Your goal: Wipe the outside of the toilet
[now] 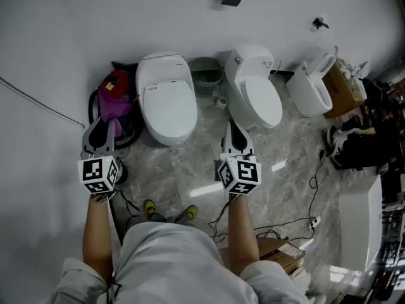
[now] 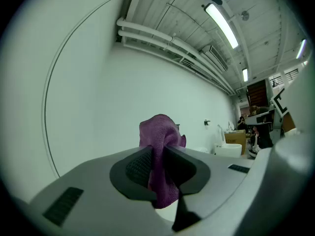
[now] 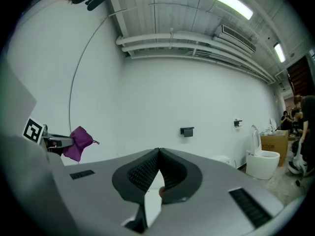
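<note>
The person's light shirt (image 1: 171, 265) fills the bottom of the head view. Both bare forearms reach straight forward from it, roughly parallel, each hand hidden behind its gripper's marker cube. The left gripper (image 1: 106, 126) points ahead with its jaws clamped on a purple cloth (image 1: 118, 104). In the left gripper view the cloth (image 2: 158, 132) is pinched between the pads, bunching above them and hanging a little below. The right gripper (image 3: 158, 152) has its jaws pressed together, tips meeting with nothing between them.

The toilet (image 1: 166, 100) is white with its lid down. It stands on the grey marbled floor (image 1: 190, 170) just ahead of the grippers, between them and closer to the left one. In the head view the cloth shows just beside the toilet's left edge. A second toilet (image 1: 256, 94), also white and closed, stands ahead of the right gripper. A small round bin (image 1: 206, 75) sits between the two toilets, against the white wall (image 1: 126, 18).
</note>
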`<state>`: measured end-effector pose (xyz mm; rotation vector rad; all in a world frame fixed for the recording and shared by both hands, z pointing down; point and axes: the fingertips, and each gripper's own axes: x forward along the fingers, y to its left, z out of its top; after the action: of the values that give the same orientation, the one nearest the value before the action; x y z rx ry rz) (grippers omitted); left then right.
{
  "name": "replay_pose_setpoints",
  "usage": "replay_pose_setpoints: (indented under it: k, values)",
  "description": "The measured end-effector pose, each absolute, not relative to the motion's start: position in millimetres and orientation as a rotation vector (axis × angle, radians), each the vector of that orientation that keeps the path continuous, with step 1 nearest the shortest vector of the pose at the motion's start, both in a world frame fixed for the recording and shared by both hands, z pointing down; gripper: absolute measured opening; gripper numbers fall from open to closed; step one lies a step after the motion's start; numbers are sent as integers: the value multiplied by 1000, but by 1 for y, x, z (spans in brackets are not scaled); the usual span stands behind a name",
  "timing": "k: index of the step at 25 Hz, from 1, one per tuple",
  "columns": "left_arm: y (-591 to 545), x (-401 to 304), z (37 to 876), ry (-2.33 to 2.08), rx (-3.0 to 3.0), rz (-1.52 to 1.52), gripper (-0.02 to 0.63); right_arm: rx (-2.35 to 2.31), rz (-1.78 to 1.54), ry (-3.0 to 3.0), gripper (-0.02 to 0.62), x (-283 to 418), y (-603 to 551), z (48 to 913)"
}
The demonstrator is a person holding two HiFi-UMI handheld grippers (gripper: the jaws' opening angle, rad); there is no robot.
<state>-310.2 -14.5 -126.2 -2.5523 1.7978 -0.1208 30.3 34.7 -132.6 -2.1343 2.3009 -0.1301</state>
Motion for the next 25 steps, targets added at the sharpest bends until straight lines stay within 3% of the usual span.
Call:
replay_pose_setpoints:
  k: [25]
  values:
    - [-4,-326,-122,1756,-2596,-109,87,-2134,-63,2347,8,-5,44,-137]
